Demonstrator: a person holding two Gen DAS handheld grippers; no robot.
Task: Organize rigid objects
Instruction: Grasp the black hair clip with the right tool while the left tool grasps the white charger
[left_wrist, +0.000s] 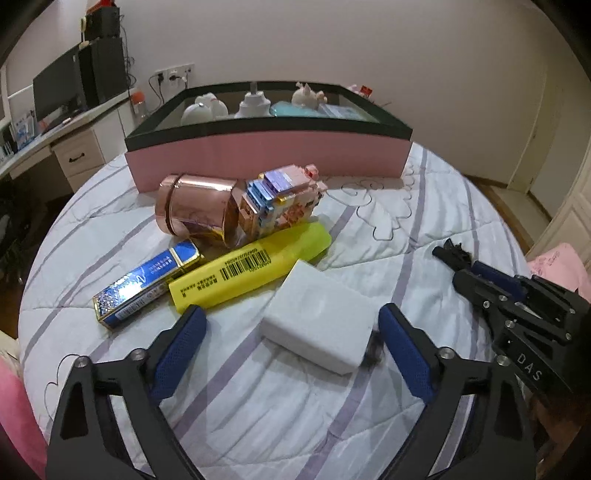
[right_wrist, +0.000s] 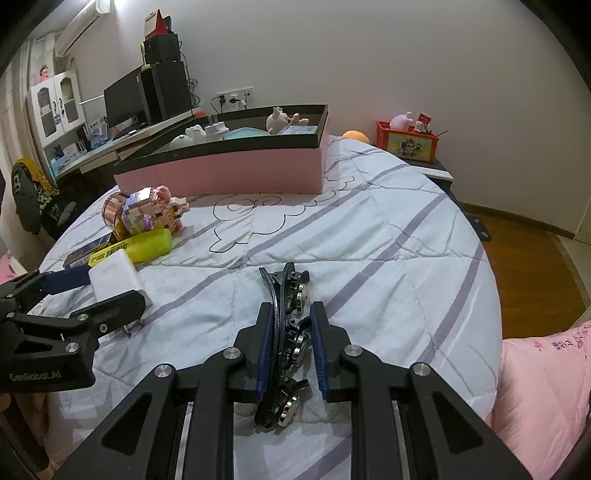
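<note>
Left wrist view takes in a bed (left_wrist: 295, 413) with a white quilt striped in lilac, and everything to be sorted lies on it. Along the far edge of the bed stands a long pink box (left_wrist: 266, 158) with a dark rim, already holding several pale items. Just in front of its near wall, toward the left corner, lies a loose cluster: a rose-gold tin (left_wrist: 195, 208) on its side, a brick-built toy (left_wrist: 280, 201) touching it, a yellow bar (left_wrist: 251, 269) with a barcode, and a blue and gold case (left_wrist: 147, 284) beside that.

Nearest of all is a white charger block (left_wrist: 317, 325). It sits between the blue fingers of the left gripper (left_wrist: 291, 336), which stand wide and do not visibly press its sides. Its long axis runs from near right to far left, somewhat askew to the gripper's line, and its prongs seem to face the near edge. I judge the left hand is the one placed to take it, closing across the short width.

In the right wrist view the right gripper (right_wrist: 291, 354) is narrowed onto a black hair clip (right_wrist: 284, 332) with metal studs, its length lying along the fingers, over the quilt near the bed's near edge. The box lies ahead and to the left of it.
</note>
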